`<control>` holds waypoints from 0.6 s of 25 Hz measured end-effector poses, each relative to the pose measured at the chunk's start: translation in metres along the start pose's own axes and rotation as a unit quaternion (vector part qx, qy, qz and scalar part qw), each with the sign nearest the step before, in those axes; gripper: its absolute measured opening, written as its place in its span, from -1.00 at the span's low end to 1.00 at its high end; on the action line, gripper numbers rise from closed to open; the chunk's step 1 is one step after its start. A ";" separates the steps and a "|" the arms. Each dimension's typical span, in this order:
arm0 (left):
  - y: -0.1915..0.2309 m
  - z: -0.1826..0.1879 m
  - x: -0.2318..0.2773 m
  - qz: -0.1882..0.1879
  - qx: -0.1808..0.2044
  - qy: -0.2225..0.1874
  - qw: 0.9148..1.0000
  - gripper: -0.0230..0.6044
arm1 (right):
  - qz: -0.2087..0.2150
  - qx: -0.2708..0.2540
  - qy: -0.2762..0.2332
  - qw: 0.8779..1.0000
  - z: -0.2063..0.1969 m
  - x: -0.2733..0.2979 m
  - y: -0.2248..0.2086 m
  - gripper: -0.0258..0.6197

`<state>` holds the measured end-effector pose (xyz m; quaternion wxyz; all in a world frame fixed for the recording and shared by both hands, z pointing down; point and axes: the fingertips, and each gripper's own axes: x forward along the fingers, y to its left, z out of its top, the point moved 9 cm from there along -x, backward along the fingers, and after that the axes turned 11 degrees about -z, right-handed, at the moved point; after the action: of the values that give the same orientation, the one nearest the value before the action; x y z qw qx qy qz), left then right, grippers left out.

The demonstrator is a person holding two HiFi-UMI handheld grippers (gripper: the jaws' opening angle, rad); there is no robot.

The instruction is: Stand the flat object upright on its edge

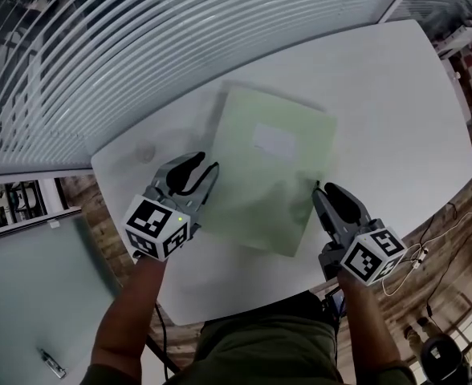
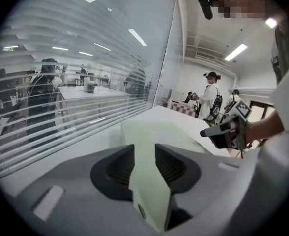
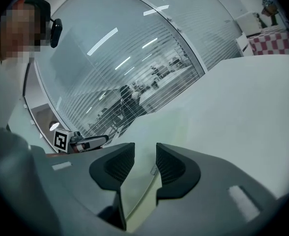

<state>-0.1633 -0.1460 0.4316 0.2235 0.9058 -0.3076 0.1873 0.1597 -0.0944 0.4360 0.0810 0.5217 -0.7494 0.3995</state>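
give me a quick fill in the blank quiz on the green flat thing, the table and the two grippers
1. The flat object is pale ____ in colour.
2. The table under it is ____.
3. The left gripper and the right gripper stand on opposite sides of the flat object, each with one edge of it ____ its open jaws.
4. The rectangular patch on the flat object's upper face is a white ____.

Missing words: green; white; between; label

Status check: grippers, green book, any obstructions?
Left gripper, right gripper: open, astride green book edges. Book not upright, looks flat on table. Nothing in the way.
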 end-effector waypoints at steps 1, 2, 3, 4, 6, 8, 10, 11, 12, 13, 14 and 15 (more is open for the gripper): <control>0.001 0.000 0.002 -0.003 -0.001 0.003 1.000 -0.62 | -0.001 0.001 0.001 1.000 0.000 0.000 -0.001 -0.53; 0.002 0.000 0.004 -0.005 -0.002 0.005 1.000 -0.59 | -0.003 0.002 0.001 1.000 0.000 0.001 -0.003 -0.51; 0.003 -0.001 0.005 -0.007 -0.004 0.007 1.000 -0.57 | -0.004 0.003 0.002 1.000 0.000 0.001 -0.004 -0.48; 0.005 -0.001 0.006 -0.009 -0.007 0.009 1.000 -0.55 | -0.005 0.005 0.004 1.000 -0.001 0.002 -0.005 -0.46; 0.008 -0.003 0.009 -0.012 -0.013 0.013 1.000 -0.47 | -0.008 0.009 0.006 1.000 -0.002 0.004 -0.008 -0.40; 0.011 -0.006 0.012 -0.018 -0.022 0.019 0.999 -0.40 | -0.010 0.012 0.009 1.000 -0.003 0.006 -0.010 -0.34; 0.014 -0.008 0.014 -0.025 -0.035 0.024 0.999 -0.31 | -0.009 0.017 0.011 1.000 -0.006 0.009 -0.012 -0.26; 0.015 -0.009 0.015 -0.027 -0.041 0.025 0.998 -0.28 | -0.008 0.020 0.012 1.000 -0.007 0.010 -0.014 -0.21; 0.016 -0.010 0.016 -0.030 -0.048 0.025 0.998 -0.25 | -0.008 0.022 0.014 1.000 -0.008 0.011 -0.015 -0.19; 0.017 -0.010 0.016 -0.032 -0.054 0.025 0.998 -0.23 | -0.008 0.024 0.016 1.000 -0.009 0.012 -0.014 -0.17; 0.018 -0.011 0.017 -0.035 -0.059 0.026 0.997 -0.19 | -0.009 0.025 0.019 0.999 -0.009 0.012 -0.014 -0.14; 0.019 -0.012 0.018 -0.038 -0.063 0.028 0.997 -0.16 | -0.009 0.027 0.021 0.999 -0.010 0.013 -0.015 -0.12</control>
<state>-0.1647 -0.1620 0.4552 0.2958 0.8953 -0.2780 0.1836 0.1634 -0.0987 0.4572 0.0860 0.5219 -0.7321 0.4292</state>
